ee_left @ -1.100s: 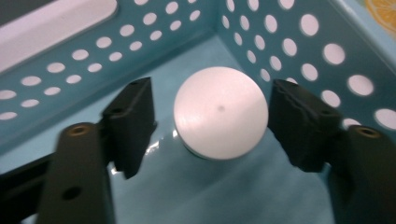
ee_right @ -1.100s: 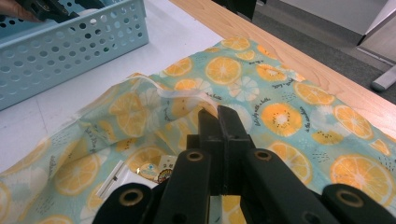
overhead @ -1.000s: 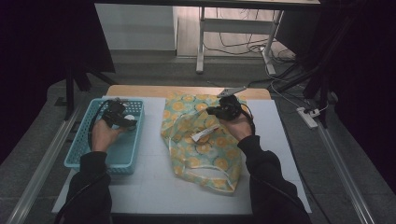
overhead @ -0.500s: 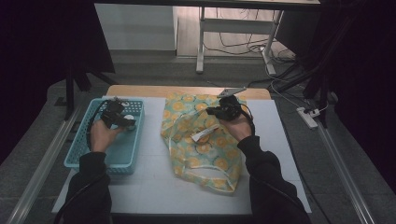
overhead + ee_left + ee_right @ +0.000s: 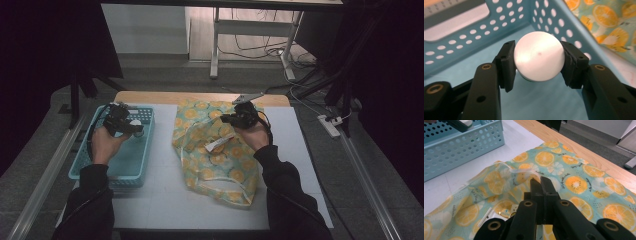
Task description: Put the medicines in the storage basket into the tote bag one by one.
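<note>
The left gripper clamps a white ball over the blue basket at the table's left edge — the fruit-print bag, its rim pinched by the closed right gripper, lies toward the right edge.

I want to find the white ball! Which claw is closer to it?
Left. The left claw squeezes the white ball between its jaws over the blue basket. The right claw is away at the fruit-print bag, pinching its edge.

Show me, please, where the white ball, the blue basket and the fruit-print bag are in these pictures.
white ball (image 5: 539,56): left gripper view, middle of its front face.
blue basket (image 5: 80,165): high view, left rim.
fruit-print bag (image 5: 574,181): right gripper view, flat printed cloth beyond the jaws.
</note>
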A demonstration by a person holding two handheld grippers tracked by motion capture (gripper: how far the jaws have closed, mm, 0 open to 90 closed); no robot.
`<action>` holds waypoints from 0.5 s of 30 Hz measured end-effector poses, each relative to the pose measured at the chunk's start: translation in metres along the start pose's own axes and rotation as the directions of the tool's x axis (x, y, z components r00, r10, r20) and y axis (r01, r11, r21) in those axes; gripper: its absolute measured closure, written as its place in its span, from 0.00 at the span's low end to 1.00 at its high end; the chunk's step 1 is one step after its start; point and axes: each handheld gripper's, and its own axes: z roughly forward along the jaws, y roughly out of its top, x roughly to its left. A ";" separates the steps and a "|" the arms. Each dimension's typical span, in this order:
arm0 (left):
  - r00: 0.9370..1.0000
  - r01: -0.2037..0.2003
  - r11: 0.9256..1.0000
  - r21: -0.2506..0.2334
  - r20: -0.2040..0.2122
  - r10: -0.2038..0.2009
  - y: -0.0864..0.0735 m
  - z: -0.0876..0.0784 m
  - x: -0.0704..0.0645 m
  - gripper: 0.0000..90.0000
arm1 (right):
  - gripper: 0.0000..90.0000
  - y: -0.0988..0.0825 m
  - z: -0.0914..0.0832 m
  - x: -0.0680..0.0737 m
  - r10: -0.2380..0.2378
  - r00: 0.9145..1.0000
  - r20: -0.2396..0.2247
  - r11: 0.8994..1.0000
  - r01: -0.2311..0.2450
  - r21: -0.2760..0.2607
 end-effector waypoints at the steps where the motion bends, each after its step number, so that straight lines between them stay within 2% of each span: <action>1: 1.000 0.007 1.000 0.001 0.002 -0.007 0.001 -0.002 -0.001 0.56 | 1.00 0.000 0.000 0.000 0.001 1.000 0.000 1.000 -0.001 0.000; 9: 1.000 -0.021 0.999 -0.030 0.021 0.022 0.006 -0.023 -0.007 0.56 | 1.00 0.000 -0.001 0.000 0.000 1.000 0.002 1.000 0.000 -0.001; 15: 0.998 -0.052 0.997 -0.052 0.036 0.054 0.010 -0.035 -0.018 0.56 | 1.00 0.001 0.000 0.001 -0.004 1.000 0.001 1.000 0.004 0.000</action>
